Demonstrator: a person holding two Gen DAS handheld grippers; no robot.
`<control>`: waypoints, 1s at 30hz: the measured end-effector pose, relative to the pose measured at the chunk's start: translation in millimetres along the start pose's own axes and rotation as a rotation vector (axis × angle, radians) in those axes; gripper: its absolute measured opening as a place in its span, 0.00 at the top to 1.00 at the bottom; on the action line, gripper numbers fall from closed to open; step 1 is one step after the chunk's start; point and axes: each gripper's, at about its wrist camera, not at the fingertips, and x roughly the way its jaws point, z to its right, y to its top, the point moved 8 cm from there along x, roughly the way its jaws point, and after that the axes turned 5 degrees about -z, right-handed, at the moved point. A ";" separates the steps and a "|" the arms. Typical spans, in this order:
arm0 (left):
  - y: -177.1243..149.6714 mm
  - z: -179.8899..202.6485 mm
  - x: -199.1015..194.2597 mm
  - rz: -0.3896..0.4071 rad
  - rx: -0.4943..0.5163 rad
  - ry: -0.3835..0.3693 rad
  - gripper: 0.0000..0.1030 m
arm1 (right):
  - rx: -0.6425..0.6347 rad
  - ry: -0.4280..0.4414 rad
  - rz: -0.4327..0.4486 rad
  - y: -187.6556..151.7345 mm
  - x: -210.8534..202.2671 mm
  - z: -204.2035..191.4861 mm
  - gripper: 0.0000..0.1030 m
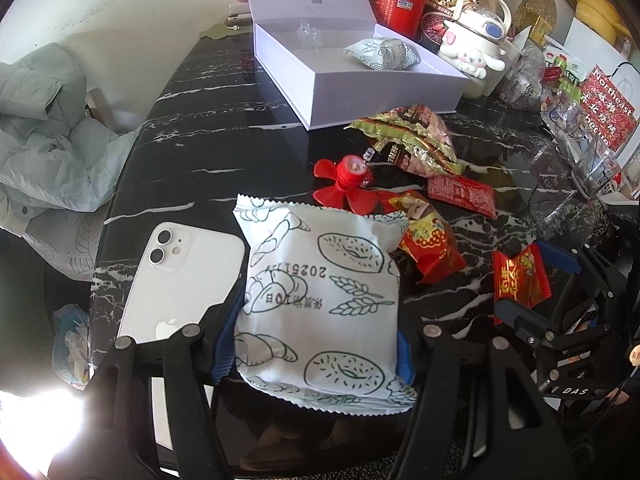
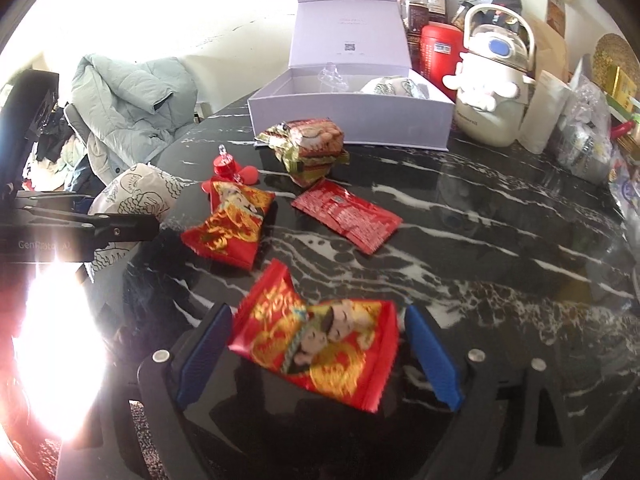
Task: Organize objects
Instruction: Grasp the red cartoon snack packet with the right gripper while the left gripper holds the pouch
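Lying by bread packet [image 1: 320, 304] — phone [image 1: 180, 280], left-view only.

1. A black marble table [image 2: 500, 216] with white veins carries everything.
2. At the back stands an open white box [image 2: 352, 120], with a cream kettle [image 2: 492, 120] just beside it.
3. In the middle lie a red fan [image 1: 344, 184], a green-gold packet [image 2: 308, 148], a flat red sachet [image 2: 348, 216] and a red snack packet [image 2: 232, 224].
4. A white phone [image 1: 180, 280] lies at one edge.
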 end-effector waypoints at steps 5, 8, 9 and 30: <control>-7.8 6.8 2.9 -0.017 0.013 -0.004 0.42 | -0.004 -0.018 -0.010 -8.3 -0.2 3.5 0.12; -11.2 8.9 3.4 -0.028 0.006 -0.023 0.42 | 0.011 -0.012 -0.015 -9.2 -0.8 5.4 0.12; -11.6 9.1 3.3 -0.028 0.005 -0.025 0.42 | 0.017 -0.012 -0.017 -9.1 -0.9 5.8 0.12; -16.0 8.4 6.9 -0.038 -0.001 -0.033 0.42 | 0.015 -0.070 0.023 -3.0 -1.8 1.9 0.57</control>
